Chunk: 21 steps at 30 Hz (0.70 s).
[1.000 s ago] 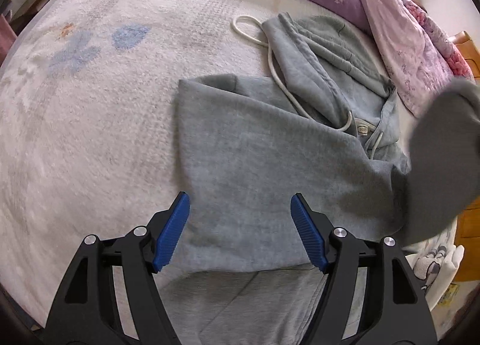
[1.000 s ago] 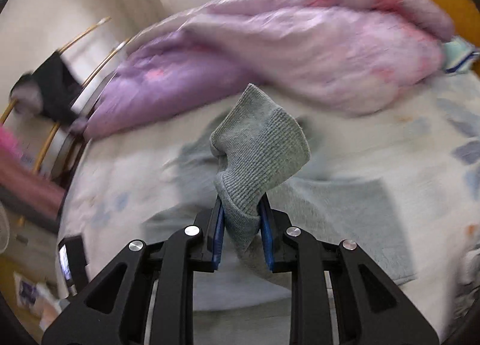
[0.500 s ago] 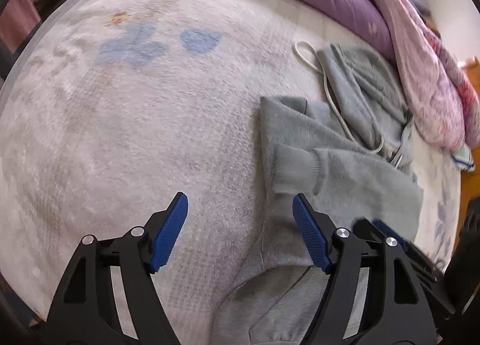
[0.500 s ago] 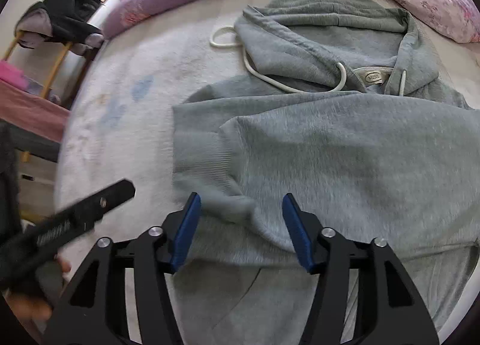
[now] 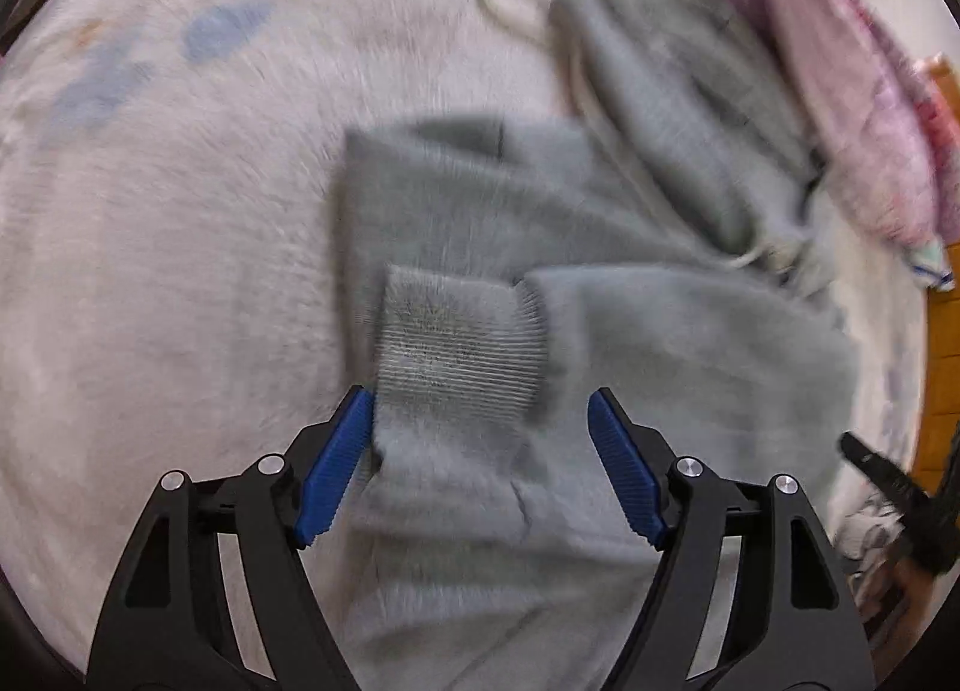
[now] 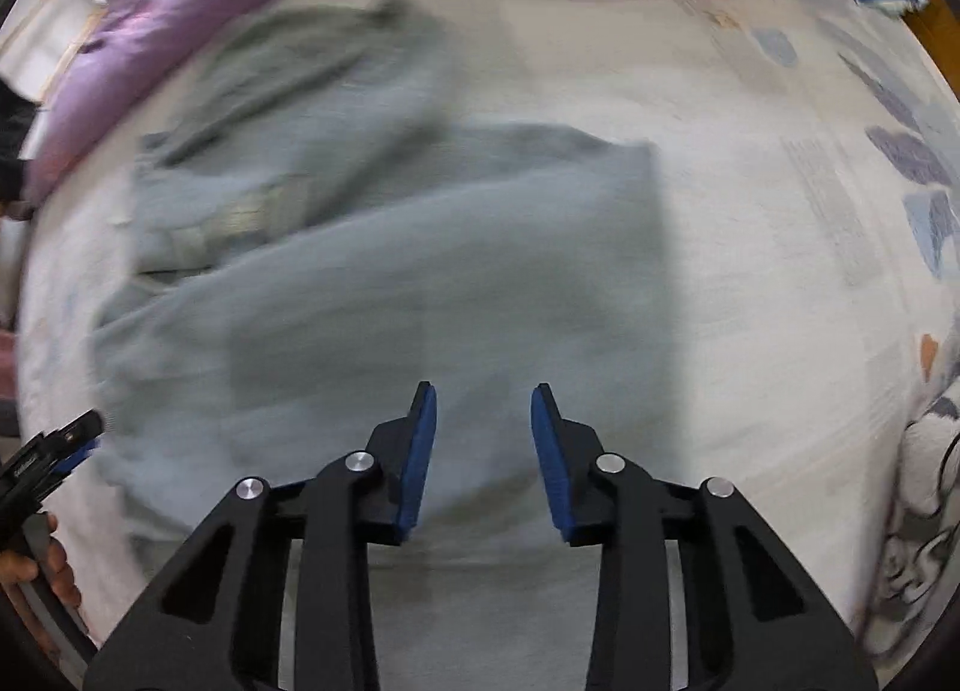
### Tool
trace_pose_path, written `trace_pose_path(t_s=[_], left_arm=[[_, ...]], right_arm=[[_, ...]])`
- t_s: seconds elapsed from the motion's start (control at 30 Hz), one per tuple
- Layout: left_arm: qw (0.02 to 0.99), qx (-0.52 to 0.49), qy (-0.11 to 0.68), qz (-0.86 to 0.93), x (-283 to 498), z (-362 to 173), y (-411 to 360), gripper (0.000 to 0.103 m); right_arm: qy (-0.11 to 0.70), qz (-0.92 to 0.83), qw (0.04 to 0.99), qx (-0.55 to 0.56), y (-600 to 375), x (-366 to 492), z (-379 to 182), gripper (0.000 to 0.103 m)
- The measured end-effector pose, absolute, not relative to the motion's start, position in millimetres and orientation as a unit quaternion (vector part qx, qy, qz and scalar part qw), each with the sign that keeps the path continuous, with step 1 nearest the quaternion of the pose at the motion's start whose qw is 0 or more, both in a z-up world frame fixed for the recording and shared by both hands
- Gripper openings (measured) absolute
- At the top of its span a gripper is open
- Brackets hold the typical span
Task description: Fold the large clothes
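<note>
Your left gripper [image 5: 480, 439] gapes wide over the hoodie [image 5: 600, 331] on the bed [image 5: 150, 271], cuff [image 5: 462, 343] at 12 o'clock. Your right gripper [image 6: 483, 439] hangs half-open, empty, above the hoodie.

The right gripper [image 6: 483, 451] no longer pinches the sleeve cuff [image 5: 462, 343], which now lies folded across the grey hoodie [image 5: 660, 343].

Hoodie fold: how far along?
Done: one sleeve lies across the hoodie chest, ribbed cuff near the left side edge. In hand: nothing; left gripper and right gripper are both open. Left: hood still extended, body unfolded.
</note>
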<state>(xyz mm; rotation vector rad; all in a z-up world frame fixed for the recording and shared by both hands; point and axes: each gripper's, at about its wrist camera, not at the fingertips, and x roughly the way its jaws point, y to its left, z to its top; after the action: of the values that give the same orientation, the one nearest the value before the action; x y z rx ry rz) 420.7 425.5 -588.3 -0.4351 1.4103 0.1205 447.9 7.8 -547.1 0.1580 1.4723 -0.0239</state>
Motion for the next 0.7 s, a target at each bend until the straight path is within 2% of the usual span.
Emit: trace_pose_path(t_s=[0.03,0.07,0.1,0.2,0.33,0.47,0.6,0.7], left_arm=[[0.732,-0.186,0.653,0.060,423.9,-599.5,422.5,0.075],[0.734,-0.174,0.654,0.058,426.3,-602.1,419.2,0.083],[0.736,-0.163,0.654,0.052,428.8,-602.3,414.3,0.085],[0.731,-0.150,0.663,0.052,430.5,-597.5,409.9,0.086],[0.743,-0.193,0.640,0.047,436.0,-566.1,420.9,0.086],[0.767,-0.203,0.609,0.025,475.9,-537.7,429.0,0.087],[0.767,-0.222,0.602,-0.004,544.1,-539.5,431.9,0.087],[0.771,-0.214,0.599,-0.008,586.7,-551.1,430.4,0.087]], right_arm=[[0.682,-0.007,0.725,0.094,-2.8,451.8,-559.6,0.031],[0.687,-0.001,0.718,0.116,-8.7,454.5,-567.9,0.031],[0.689,0.003,0.713,0.129,-12.6,456.8,-573.2,0.031],[0.697,0.007,0.706,0.125,-10.0,459.8,-572.2,0.032],[0.699,0.019,0.701,0.138,-11.6,464.5,-548.8,0.034],[0.662,0.041,0.736,0.134,-9.8,492.2,-514.9,0.049],[0.634,0.079,0.751,0.165,-1.7,553.1,-510.1,0.050],[0.618,0.105,0.752,0.203,6.6,602.1,-519.4,0.058]])
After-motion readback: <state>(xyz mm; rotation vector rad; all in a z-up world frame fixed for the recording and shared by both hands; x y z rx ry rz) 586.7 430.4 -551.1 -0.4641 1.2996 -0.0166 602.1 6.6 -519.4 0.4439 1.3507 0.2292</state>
